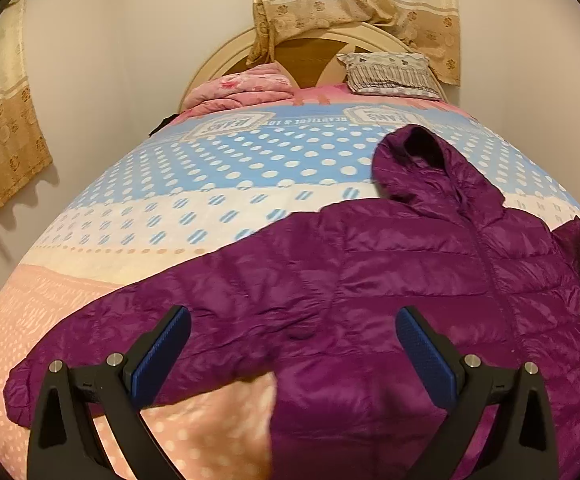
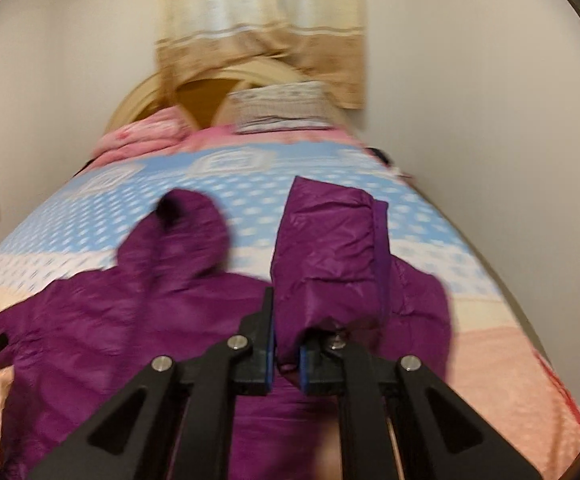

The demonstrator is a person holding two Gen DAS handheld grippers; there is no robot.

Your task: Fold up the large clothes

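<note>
Left gripper [image 1: 293,354] in the foreground of its own view, jaws spread wide, blue ribbed pads [image 1: 426,356] facing each other across the gap, nothing pinched between them. Tilted downward, hovering over the purple jacket [image 1: 370,280], black finger arms angled outward from the base. Right gripper [image 2: 287,354] tilted downward too, jaws nearly together, clamped on a fold of the jacket's sleeve, fabric bunched up between the pads and standing up ahead of the fingertips. Heavy motion blur across the right wrist view. At that view's left edge, a sliver of black hardware, too small to identify.
</note>
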